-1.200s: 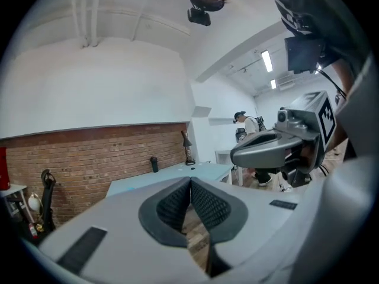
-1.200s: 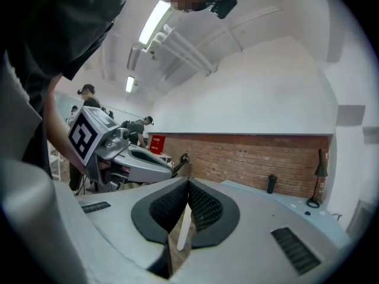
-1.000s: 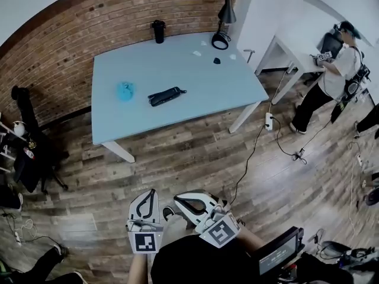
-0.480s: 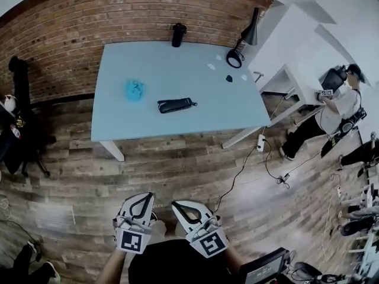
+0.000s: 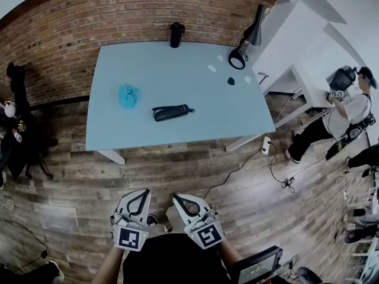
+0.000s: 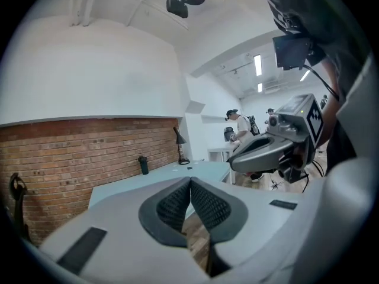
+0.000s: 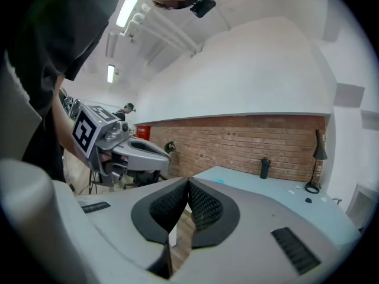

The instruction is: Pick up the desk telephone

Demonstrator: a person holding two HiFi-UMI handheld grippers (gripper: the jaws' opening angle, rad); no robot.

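Left hand-held gripper (image 5: 143, 193) and right hand-held gripper (image 5: 179, 198) are squeezed together, empty; telephone handset (image 5: 172, 112) lies on table (image 5: 237, 111) at twelve o'clock.

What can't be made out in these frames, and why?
- Black elongated object on the pale blue table: head view, too small to confirm it is a telephone; both gripper views see the tabletop too edge-on to show it.
- Turquoise lump: head view, too small and blurred to identify.
- Small black item and white scraps beside the black desk lamp: head view, too small.
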